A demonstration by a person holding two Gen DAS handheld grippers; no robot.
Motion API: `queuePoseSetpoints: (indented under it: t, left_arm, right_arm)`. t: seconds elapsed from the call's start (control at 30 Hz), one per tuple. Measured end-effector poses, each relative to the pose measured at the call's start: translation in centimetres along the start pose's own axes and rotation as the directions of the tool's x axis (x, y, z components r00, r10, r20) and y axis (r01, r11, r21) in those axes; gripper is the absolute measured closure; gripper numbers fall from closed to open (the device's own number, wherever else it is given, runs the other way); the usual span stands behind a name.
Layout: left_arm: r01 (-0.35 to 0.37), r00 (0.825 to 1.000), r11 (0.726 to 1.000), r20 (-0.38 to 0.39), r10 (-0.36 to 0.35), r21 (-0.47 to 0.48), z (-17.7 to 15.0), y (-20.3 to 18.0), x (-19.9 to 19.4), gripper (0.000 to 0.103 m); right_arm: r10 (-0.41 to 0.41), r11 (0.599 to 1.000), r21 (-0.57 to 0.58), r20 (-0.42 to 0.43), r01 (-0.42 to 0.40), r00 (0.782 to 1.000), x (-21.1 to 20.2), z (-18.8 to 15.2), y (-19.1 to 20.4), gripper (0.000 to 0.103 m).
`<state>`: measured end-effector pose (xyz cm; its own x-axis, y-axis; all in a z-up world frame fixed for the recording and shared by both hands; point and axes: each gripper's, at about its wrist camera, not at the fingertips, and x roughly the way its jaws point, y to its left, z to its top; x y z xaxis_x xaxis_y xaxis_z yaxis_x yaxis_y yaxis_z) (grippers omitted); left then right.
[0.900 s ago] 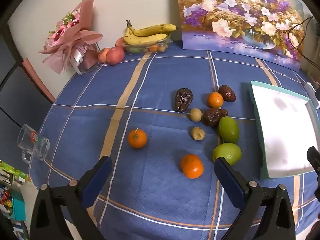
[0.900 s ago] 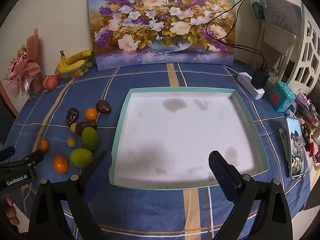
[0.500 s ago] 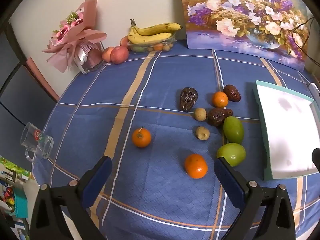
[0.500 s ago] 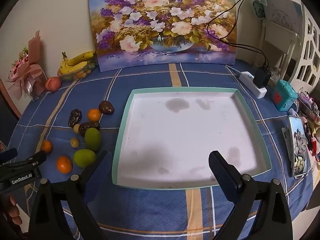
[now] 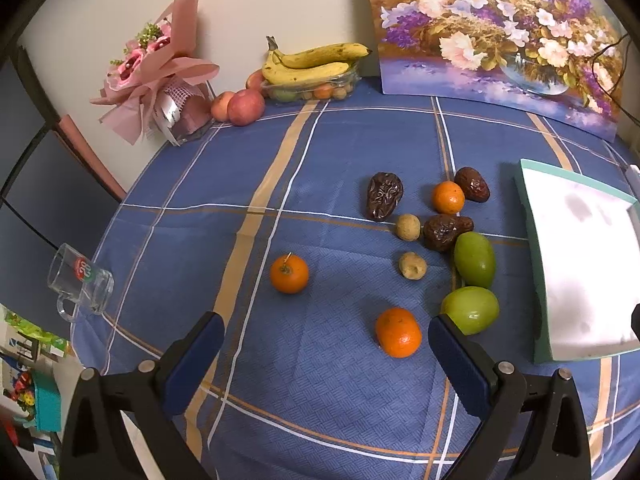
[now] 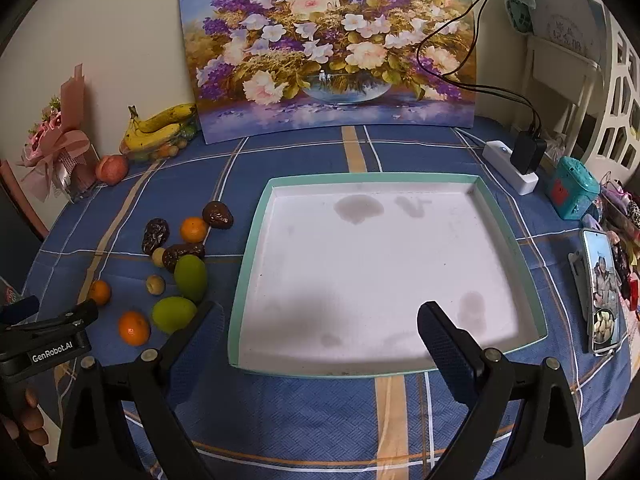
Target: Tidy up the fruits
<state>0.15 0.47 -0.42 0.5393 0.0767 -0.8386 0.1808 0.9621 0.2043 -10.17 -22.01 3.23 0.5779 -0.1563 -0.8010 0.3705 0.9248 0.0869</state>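
A flower painting [image 6: 326,54] leans against the wall at the back of the tabletop [image 5: 340,140]. Left of the painting sits a pink bouquet [image 5: 156,68]. Right of it lie a white power strip [image 6: 508,166], a teal box [image 6: 572,192] and a phone [image 6: 600,292]. Far left of the painting, a glass mug [image 5: 78,280] stands.

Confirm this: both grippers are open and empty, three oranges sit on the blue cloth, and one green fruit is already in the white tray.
One detail is wrong: the white tray holds no fruit, as the right wrist view shows. Both green fruits lie on the blue cloth beside it. The left gripper and right gripper are open and empty, and three oranges sit on the cloth.
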Motion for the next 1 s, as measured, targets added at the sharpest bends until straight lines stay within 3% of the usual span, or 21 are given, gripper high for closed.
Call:
queuePoseSetpoints:
  t: [1.0]
  left_arm:
    - [-0.023,1.000,1.000,-0.004,0.023,0.018,0.02,-0.47,-0.09,0.000]
  right_arm:
    - [0.028,0.999,0.020,0.002,-0.028,1.000,-0.11,-0.05,-0.50,0.005]
